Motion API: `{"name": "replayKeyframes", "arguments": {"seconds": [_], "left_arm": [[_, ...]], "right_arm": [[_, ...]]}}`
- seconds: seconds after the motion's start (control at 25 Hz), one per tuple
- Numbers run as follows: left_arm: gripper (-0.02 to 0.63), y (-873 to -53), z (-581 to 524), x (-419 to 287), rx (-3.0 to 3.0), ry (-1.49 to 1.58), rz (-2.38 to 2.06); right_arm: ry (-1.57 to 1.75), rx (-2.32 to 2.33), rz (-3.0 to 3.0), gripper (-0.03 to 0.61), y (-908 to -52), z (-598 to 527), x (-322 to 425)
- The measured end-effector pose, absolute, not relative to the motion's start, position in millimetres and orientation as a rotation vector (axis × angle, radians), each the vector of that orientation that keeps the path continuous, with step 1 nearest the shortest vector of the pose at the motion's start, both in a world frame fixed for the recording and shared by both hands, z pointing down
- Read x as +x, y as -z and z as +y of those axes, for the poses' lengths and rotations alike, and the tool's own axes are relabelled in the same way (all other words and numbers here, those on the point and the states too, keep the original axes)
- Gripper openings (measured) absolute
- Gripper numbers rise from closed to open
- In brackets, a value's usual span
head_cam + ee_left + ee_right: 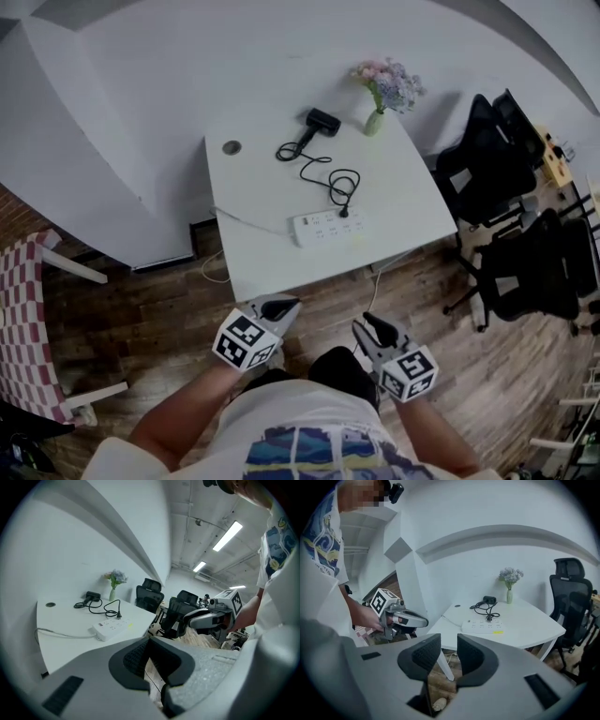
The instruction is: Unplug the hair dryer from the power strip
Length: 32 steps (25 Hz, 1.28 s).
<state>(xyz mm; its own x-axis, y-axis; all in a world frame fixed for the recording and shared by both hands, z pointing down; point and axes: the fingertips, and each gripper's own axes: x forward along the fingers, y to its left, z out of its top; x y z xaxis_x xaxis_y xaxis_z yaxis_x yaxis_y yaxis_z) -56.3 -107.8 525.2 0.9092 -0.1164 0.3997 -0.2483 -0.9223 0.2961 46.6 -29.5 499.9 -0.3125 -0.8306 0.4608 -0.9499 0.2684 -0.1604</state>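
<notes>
The hair dryer (323, 120), black, lies at the far side of the white desk (403, 187), just beside a small vase (374, 123) of pale flowers (389, 82). Its black cord (319, 169) runs toward the near side in loose loops and ends in a plug (344, 212) that sits in the power strip (328, 225). The strip is white and lies flat near the front edge of the desk. From its left end a white cable (248, 220) runs across the desk top toward the left edge. A round grommet hole (232, 147) is set in the far left corner of the desk. Both pairs of tongs are held short of the desk's front edge, above the wooden floor (159, 319), well apart from the strip and touching nothing. The left tongs (286, 304) have their tips drawn together with nothing between them; in the left gripper view only a sliver of floor shows lower down between the pads. The right tongs (368, 323) stand spread, and the gap between their pads holds nothing; through it the floor and a desk leg show. Two black office chairs (487, 169) stand to the right of the desk, and a chair with a red-and-white checked seat (23, 328) stands at the left.
</notes>
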Motion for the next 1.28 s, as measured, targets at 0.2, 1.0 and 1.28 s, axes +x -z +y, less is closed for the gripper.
{"name": "replayKeyframes", "arguments": {"seconds": [0.2, 1.0, 1.28], "left_arm": [[0.002, -538.7, -140.7, -35.4, 2.718, -0.554, -0.298], [0.002, -613.8, -250.9, 43.4, 2.605, -0.813, -0.461], [0.002, -632.6, -273.9, 57.0, 2.576, -0.916, -0.51]], "right_arm": [[-0.615, 1.605, -2.266, 0.1, -509.2, -62.5, 61.5], [-0.644, 1.338, -2.333, 0.114, -570.6, -230.5, 159.9], [-0.663, 1.271, -2.332, 0.114, -593.9, -263.5, 178.1]]}}
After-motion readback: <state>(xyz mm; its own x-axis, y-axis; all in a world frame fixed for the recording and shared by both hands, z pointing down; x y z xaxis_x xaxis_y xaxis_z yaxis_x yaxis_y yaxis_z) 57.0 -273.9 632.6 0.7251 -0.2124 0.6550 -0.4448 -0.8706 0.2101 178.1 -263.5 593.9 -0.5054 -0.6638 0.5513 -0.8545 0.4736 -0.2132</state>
